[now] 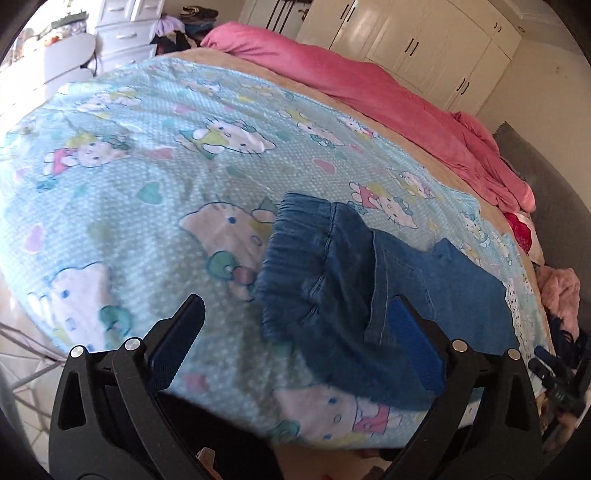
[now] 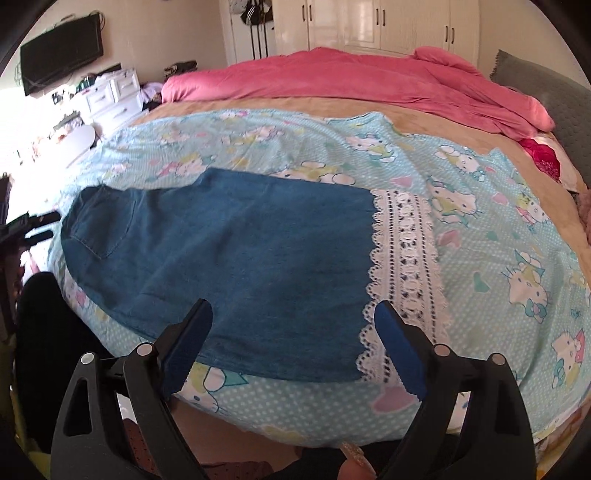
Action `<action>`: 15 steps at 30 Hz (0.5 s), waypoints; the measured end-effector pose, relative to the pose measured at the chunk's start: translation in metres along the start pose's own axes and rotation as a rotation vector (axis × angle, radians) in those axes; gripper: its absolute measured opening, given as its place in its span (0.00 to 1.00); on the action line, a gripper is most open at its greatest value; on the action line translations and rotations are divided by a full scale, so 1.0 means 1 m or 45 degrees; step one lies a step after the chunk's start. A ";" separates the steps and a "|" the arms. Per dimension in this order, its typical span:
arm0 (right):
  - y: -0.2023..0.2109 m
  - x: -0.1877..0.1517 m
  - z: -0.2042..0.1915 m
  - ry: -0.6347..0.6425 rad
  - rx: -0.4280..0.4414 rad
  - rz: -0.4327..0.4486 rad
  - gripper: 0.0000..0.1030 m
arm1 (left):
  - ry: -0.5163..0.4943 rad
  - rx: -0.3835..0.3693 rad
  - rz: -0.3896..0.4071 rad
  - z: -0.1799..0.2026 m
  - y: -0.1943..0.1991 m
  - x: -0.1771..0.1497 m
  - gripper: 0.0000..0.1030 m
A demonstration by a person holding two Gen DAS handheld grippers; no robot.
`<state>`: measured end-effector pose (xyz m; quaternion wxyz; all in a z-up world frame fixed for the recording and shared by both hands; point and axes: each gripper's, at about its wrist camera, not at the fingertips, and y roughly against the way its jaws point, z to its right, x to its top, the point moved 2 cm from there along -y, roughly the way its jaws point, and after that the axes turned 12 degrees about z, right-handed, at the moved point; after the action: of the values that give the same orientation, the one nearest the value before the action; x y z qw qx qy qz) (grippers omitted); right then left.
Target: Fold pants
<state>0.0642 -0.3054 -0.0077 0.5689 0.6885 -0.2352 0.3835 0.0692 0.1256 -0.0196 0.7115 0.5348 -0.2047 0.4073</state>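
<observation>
Item one, our left gripper (image 1: 295, 332): jaws spread wide, nothing between the blue pads, poised above the near edge of the bed, its right finger (image 1: 413, 347) over denim without a visible grip. Item two, our right gripper (image 2: 293, 332): likewise wide and empty, hovering over the near edge, its left finger over the denim and its right over the lace hem (image 2: 402, 266). Item three, the pants (image 2: 221, 258): blue denim, lying flat along the near edge of the bed on the cartoon-cat blanket (image 1: 147, 166); elastic waistband (image 1: 295, 229) bunched toward the left gripper, one back pocket (image 2: 103, 225) showing, white lace trim at the leg ends toward the right gripper. Item four, the bed's tan cover (image 2: 424, 118), exposed beyond the blanket. Item five, a pink duvet (image 2: 351, 77), heaped along the far edge. Item six, white wardrobes (image 2: 388, 22) behind the bed; white drawers (image 1: 125, 33) off the far left corner; a dark screen (image 2: 61, 48) on the wall.
</observation>
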 end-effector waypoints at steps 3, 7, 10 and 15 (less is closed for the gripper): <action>-0.016 0.000 -0.002 0.017 -0.009 -0.066 0.86 | -0.059 0.059 -0.022 0.008 -0.021 0.002 0.48; -0.040 -0.019 0.020 0.060 -0.212 -0.247 0.85 | -0.137 0.161 0.012 0.004 -0.024 0.001 0.41; -0.036 -0.027 0.035 -0.021 -0.177 -0.233 0.85 | -0.128 0.176 0.032 -0.005 -0.022 -0.005 0.56; -0.033 -0.028 0.029 0.014 -0.198 -0.230 0.86 | -0.092 0.153 0.089 -0.007 -0.004 0.000 0.61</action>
<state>0.0807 -0.3286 -0.0517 0.6542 0.6586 -0.1982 0.3148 0.0716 0.1316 -0.0242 0.6555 0.5834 -0.2241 0.4240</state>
